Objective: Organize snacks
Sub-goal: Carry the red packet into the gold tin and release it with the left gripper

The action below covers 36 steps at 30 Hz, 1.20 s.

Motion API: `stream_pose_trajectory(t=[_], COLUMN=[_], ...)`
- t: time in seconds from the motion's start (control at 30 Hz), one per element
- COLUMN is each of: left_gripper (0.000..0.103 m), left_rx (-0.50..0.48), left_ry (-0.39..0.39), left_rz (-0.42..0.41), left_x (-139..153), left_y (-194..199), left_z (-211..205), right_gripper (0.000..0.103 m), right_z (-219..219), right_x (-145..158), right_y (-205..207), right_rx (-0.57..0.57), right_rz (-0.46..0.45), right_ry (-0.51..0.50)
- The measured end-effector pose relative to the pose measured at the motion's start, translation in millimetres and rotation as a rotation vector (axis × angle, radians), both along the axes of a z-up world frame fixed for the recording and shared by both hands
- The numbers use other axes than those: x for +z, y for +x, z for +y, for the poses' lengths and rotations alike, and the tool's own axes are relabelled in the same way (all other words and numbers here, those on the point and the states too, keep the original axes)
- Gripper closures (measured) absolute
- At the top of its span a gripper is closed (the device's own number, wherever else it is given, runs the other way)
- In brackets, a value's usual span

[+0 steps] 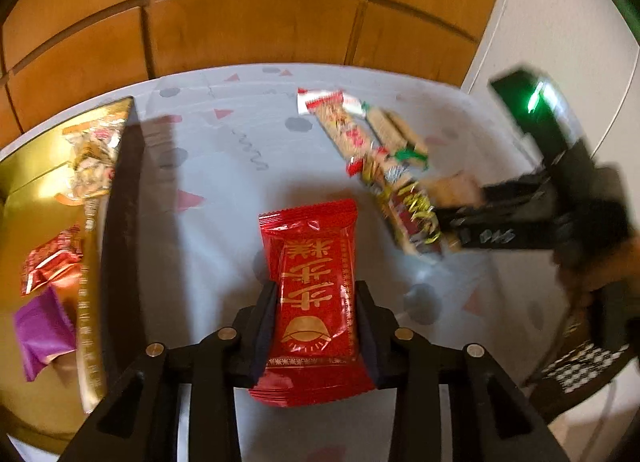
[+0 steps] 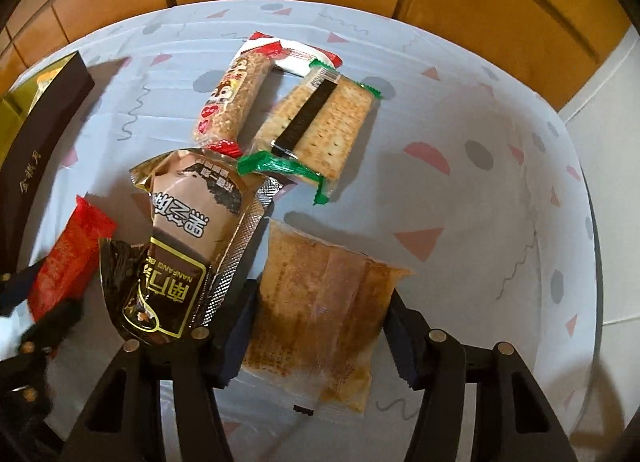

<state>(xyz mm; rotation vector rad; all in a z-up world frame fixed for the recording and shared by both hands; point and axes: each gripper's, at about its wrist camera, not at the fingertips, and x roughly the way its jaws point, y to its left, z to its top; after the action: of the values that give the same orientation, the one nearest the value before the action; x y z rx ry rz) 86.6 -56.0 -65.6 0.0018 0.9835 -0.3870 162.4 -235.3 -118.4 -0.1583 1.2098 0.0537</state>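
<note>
Wooden panelled cabinetry runs behind a round desk (image 2: 460, 110) covered in a pale cloth printed with pink triangles and grey dots. At the desk's left edge sits an open dark box with a gold lining (image 1: 120, 198); several small wrapped snacks, red, purple and gold, already lie inside it.

Loose snacks remain in a cluster on the cloth: a long sesame bar in red-and-white wrap (image 2: 232, 98), a cracker pack with green ends (image 2: 320, 126), a brown-and-black foil pouch (image 2: 188, 246), and a flat clear-wrapped brown pastry (image 2: 320, 310).

The left tongs (image 1: 316, 326) are clamped on a red packet with gold characters (image 1: 312, 282), one finger against each long side, the packet held above the cloth just to the right of the box wall. The right tongs (image 2: 320, 338) stand apart, their fingers straddling the brown pastry without visibly pressing it; the foil pouch lies just beside the left finger.

Judging by this, the step in hand is carrying the red packet to the box while the other hand lines up the next pick. The next move likely calls for swinging the red packet left over the dark wall and releasing it on a bare patch of gold lining, then closing on the pastry without snagging the pouch.
</note>
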Motion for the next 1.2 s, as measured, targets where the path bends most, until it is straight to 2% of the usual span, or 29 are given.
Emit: stream_pose_trajectory(t=[0.17,0.33,0.47,0.5,0.53,0.63,0.73,0.83,0.97,1.07,1.2], left_gripper=[0.066,0.066,0.066,0.066,0.066,0.066,0.066,0.064,0.063,0.063,0.063], left_rx=[0.058,0.226,0.349,0.368,0.388,0.444,0.481,0.482,0.493,0.508,0.523], left_ry=[-0.120,-0.168,-0.125,-0.088,-0.061,-0.051,0.006,-0.024,-0.047,-0.054,-0.023], left_rz=[-0.062,-0.077,-0.038,-0.028,-0.020,0.039,0.059,0.094,0.095,0.061,0.022], left_x=[55.8,83.5,74.9,69.9,64.0,42.3,26.5,16.5,15.1,23.0,35.0], left_y=[-2.6,20.9,49.6,59.4,68.4,91.7,111.0,124.5,127.9,113.4,86.6], left_z=[45.2,122.2,169.1,176.8,182.8,198.6,199.1,203.8,203.5,201.6,197.5], right_gripper=[0.043,0.043,0.043,0.043,0.043,0.043,0.043,0.043,0.043,0.043,0.043], right_z=[-1.1,-1.1,-2.4,-1.8,-1.4,-0.5,-0.7,-1.1,-2.0,-2.2,-1.8], right_x=[2.7,4.3,3.6,4.3,4.5,4.2,4.6,3.7,2.5,3.0,2.9], right_y=[-4.7,-5.3,-4.0,-5.0,-5.7,-6.2,-7.0,-5.8,-3.7,-4.0,-4.1], right_rx=[0.006,-0.004,0.000,0.000,0.000,0.001,0.000,-0.003,-0.005,-0.007,-0.006], right_rz=[-0.008,-0.006,-0.006,-0.006,-0.006,-0.006,-0.004,-0.003,0.000,-0.002,-0.004], right_ry=[-0.007,-0.001,-0.003,-0.003,-0.003,-0.004,-0.002,0.003,0.008,0.006,0.003])
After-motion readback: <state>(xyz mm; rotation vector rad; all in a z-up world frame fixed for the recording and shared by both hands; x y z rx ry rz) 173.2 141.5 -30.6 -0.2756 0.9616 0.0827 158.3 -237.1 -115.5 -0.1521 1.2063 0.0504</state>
